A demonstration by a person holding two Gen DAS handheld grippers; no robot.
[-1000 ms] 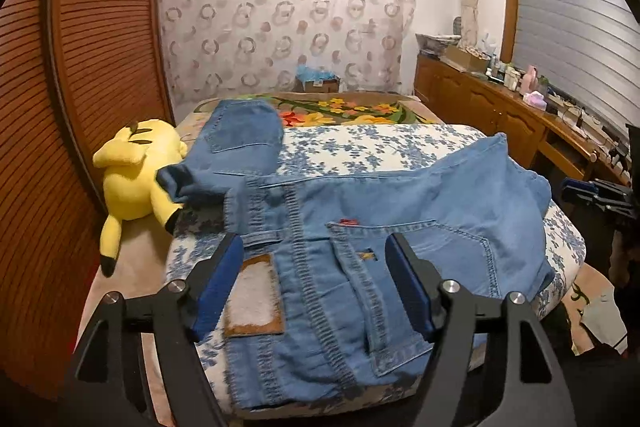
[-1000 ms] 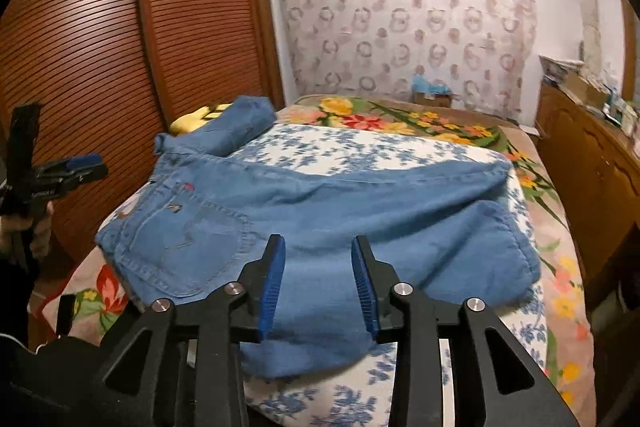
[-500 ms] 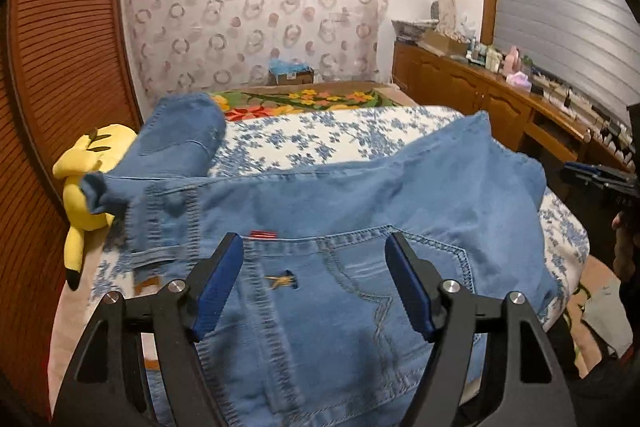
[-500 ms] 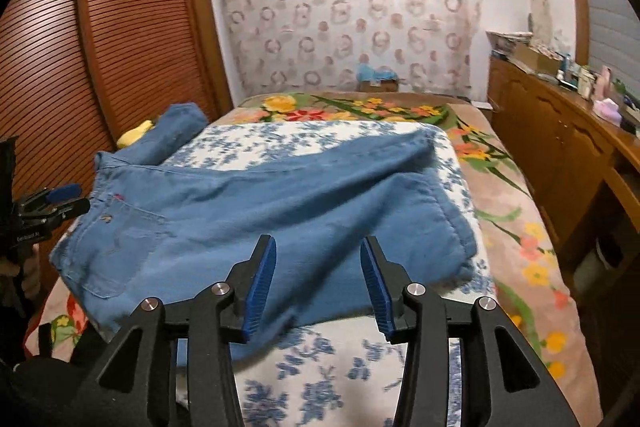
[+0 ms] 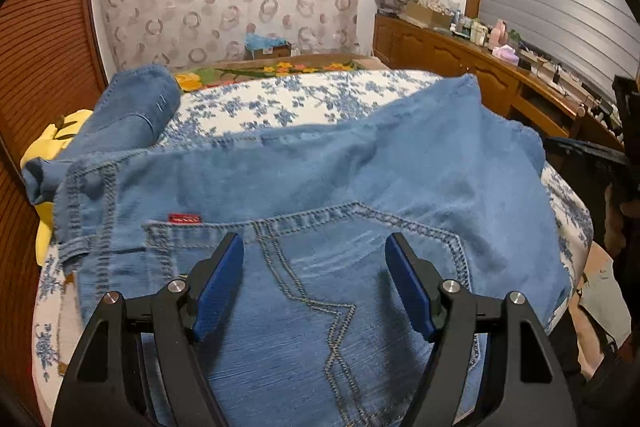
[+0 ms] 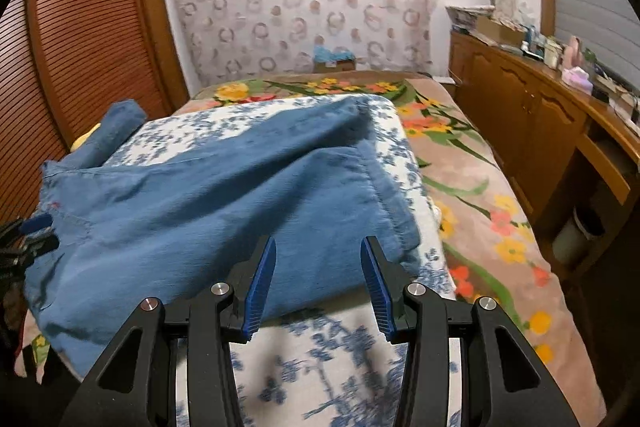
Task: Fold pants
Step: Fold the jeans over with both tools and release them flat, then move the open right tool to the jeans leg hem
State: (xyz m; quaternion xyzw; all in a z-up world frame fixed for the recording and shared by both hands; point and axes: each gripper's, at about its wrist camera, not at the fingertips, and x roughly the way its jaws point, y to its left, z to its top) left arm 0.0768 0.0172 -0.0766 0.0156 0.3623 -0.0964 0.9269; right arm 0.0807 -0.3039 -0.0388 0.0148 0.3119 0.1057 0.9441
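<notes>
1. While the left gripper (image 5: 314, 281) has closed in on the pants (image 5: 360, 179) over the last second, the stitched back pocket (image 5: 320, 287) that once lay well ahead of its tips now fills the space between and beneath them, and the waistband patch has slid out of view to the left.
2. Over the same second the right gripper (image 6: 318, 277) has swung toward the other end of the garment, so the hemmed leg end (image 6: 384, 199) now lies just ahead of its right finger (image 6: 376, 283), with the denim edge running under its tips.
3. Its jaws have also spread wider than a second ago; both grippers now stand released, holding nothing.
4. My reading: each tool is being lined up on its own end of the jeans for a grasp, waist at the left and hems at the right, ahead of a lengthwise fold.
5. Relative to the left jaws, the pants spread ahead and to the right across the floral quilt (image 5: 320, 99); a second denim piece (image 5: 132, 111) sits far ahead to the left, beside a yellow plush toy (image 5: 44, 227).
6. Relative to the right jaws, the cloth lies ahead and to the left, while bare quilt shows directly below the tips.
</notes>
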